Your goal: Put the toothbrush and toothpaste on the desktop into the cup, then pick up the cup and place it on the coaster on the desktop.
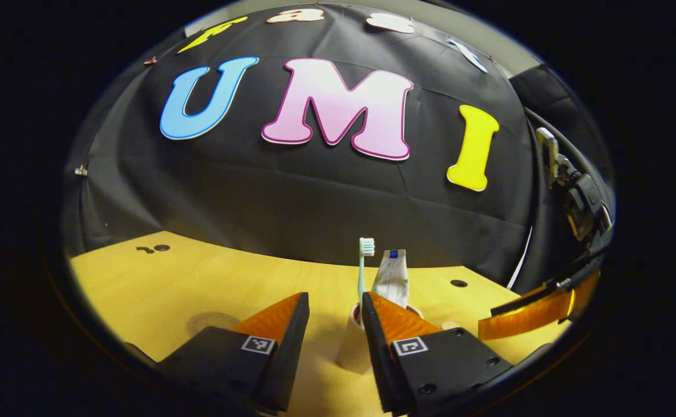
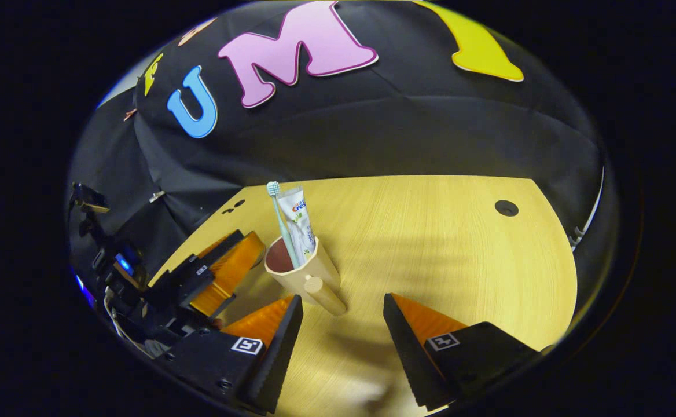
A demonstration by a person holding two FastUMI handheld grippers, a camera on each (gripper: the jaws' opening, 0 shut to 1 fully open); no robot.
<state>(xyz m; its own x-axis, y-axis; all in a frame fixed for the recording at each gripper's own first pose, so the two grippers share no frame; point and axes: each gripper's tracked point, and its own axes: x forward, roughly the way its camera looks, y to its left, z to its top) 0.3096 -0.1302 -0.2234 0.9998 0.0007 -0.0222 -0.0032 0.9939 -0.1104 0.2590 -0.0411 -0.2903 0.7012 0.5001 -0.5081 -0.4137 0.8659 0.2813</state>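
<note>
Looking from left to right with the cup as my landmark, I am seeing the coaster lying flat on the desktop, a faint round disc well to the left of the cup in the left gripper view. My left gripper is hovering with its jaws standing apart, the cup sitting just between and beyond its fingers, nothing clamped. The toothbrush and the toothpaste are standing upright inside the cup, brush just left of the tube, so I am judging the loading part done and the lift as what is left.

In the right gripper view the cup is resting on the desktop with the toothbrush and toothpaste leaning out of its mouth. The left gripper is sitting just to the cup's left there. My right gripper is waiting to the right of and nearer than the cup, jaws wide apart, holding nothing.

What I am worrying about: the load is tall and top-heavy, so one finger nudging the wall before the other could tip the cup. A grip high at the rim could also pinch the tube or knock the brush out, and tilting on the way to the coaster could spill both.
</note>
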